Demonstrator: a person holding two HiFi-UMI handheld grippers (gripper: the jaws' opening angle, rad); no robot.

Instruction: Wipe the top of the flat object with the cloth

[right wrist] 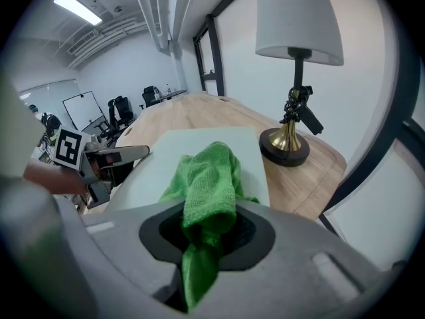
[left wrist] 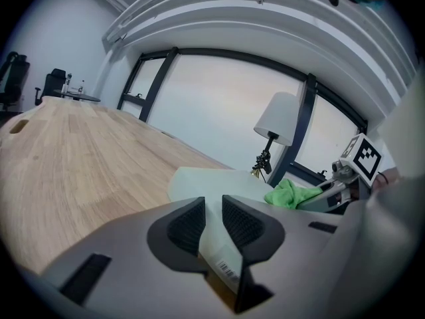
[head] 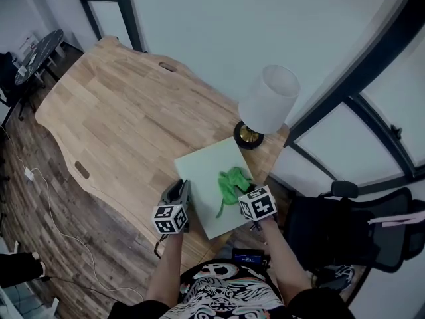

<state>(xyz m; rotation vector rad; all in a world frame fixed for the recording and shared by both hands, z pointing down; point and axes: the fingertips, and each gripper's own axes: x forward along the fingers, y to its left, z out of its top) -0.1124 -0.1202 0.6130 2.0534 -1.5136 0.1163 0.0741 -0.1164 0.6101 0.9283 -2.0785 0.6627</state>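
A: Item one?
B: Pale green flat board [head: 202,171], lying level on your table [head: 119,111], near edge between your left gripper's [left wrist: 212,208] jaws.
A: Item two?
B: Green cloth [head: 232,180], bunched on the board, clamped by your right gripper [right wrist: 207,228].

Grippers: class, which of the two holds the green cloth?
The right gripper: the green cloth is pinched between its jaws, draped on the flat board. The left gripper clamps that board's edge.

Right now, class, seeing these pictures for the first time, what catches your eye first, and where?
The bright green cloth stands out, bunched on the pale flat board at the wooden table's near end, pinched in the right gripper. The left gripper clamps the board's near edge. Just behind the board stands a lamp with a white shade and brass base.
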